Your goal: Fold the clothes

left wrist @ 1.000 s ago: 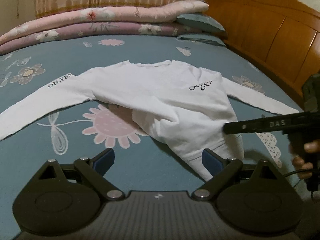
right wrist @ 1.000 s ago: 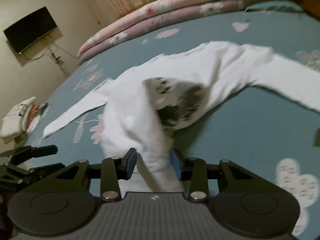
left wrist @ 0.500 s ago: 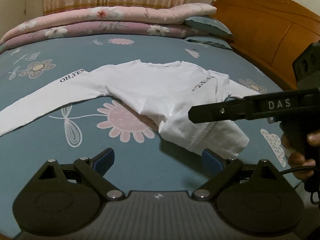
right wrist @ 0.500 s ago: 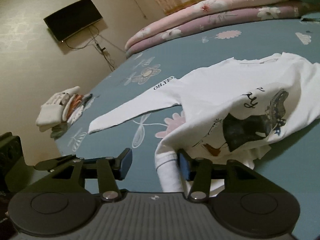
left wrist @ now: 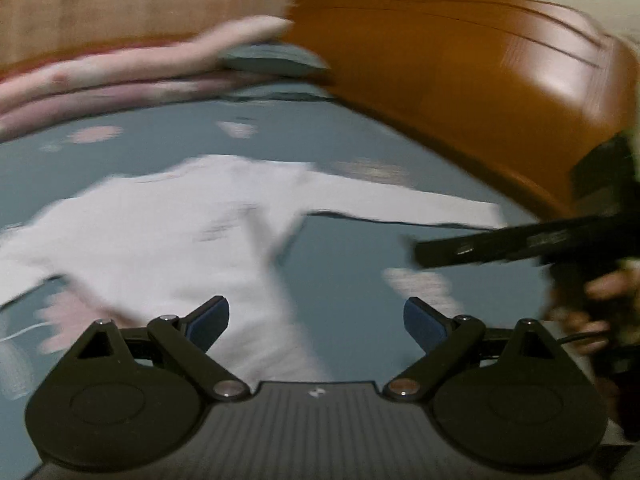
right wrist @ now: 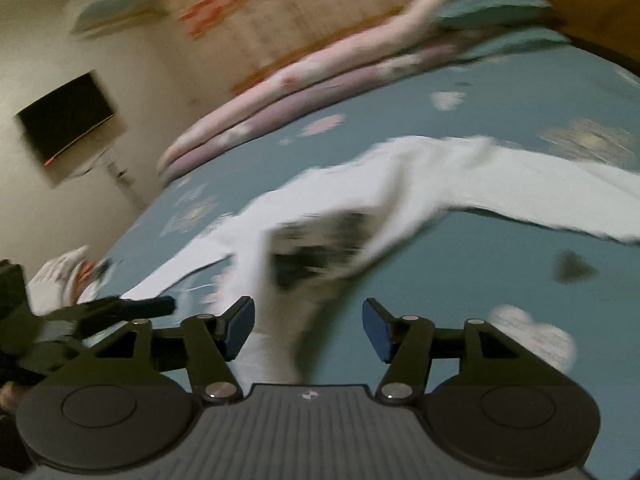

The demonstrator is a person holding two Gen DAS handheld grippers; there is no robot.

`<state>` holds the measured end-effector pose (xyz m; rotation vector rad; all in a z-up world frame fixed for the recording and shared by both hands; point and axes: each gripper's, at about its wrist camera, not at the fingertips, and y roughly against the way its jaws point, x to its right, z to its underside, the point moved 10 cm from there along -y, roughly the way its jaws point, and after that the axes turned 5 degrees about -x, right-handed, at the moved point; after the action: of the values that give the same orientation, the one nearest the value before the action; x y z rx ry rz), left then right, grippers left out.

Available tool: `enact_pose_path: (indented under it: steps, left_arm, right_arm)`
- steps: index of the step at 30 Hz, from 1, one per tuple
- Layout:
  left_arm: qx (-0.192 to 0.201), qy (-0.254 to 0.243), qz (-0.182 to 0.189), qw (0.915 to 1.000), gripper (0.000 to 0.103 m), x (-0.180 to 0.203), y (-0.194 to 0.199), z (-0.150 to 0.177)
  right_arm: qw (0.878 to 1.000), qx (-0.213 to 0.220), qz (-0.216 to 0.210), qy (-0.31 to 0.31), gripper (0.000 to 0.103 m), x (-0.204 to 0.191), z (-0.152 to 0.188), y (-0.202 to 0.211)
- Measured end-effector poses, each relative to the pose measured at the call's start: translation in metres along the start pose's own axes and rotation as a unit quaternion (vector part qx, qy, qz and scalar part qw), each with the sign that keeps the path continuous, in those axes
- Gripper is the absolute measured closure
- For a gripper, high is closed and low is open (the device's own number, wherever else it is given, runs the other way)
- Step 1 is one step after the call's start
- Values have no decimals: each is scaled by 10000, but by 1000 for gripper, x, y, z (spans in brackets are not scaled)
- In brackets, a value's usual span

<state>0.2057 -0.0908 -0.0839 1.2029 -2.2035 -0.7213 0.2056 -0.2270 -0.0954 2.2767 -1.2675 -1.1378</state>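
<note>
The right gripper (right wrist: pixel 308 330) had just been opening, and its fingers (right wrist: pixel 240 328) now stood well apart with the hem of the white long-sleeved shirt (right wrist: pixel 360 200) lying loose between them, no longer pinched as it was a second before. The shirt lay on the bed (right wrist: pixel 460 272), its lower part turned up so the dark print showed. The left gripper (left wrist: pixel 316 320) was wide open and empty, so the next fold probably needed a fresh grasp.
</note>
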Motion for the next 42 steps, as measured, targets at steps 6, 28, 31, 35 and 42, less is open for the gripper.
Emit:
enact_pose_path:
  steps: [6, 28, 31, 35, 42]
  left_arm:
    - [-815, 14, 494, 9954, 9, 29, -71, 8]
    - [-816, 514, -1520, 9837, 9, -141, -48, 22]
    - [-745, 559, -1451, 9850, 9, -143, -47, 24]
    - [-699, 631, -1398, 9857, 9, -146, -45, 26]
    - [-630, 674, -1314, 9870, 8, -149, -43, 27]
  right_arm:
    - [9961, -58, 468, -748, 32, 60, 26, 9]
    - [9982, -548, -179, 184, 57, 7, 6, -73]
    - [9977, -574, -367, 55, 59, 4, -9, -101]
    - [9974, -647, -254, 204, 64, 4, -23, -146]
    - [9916, -805, -24, 1015, 64, -13, -21, -194]
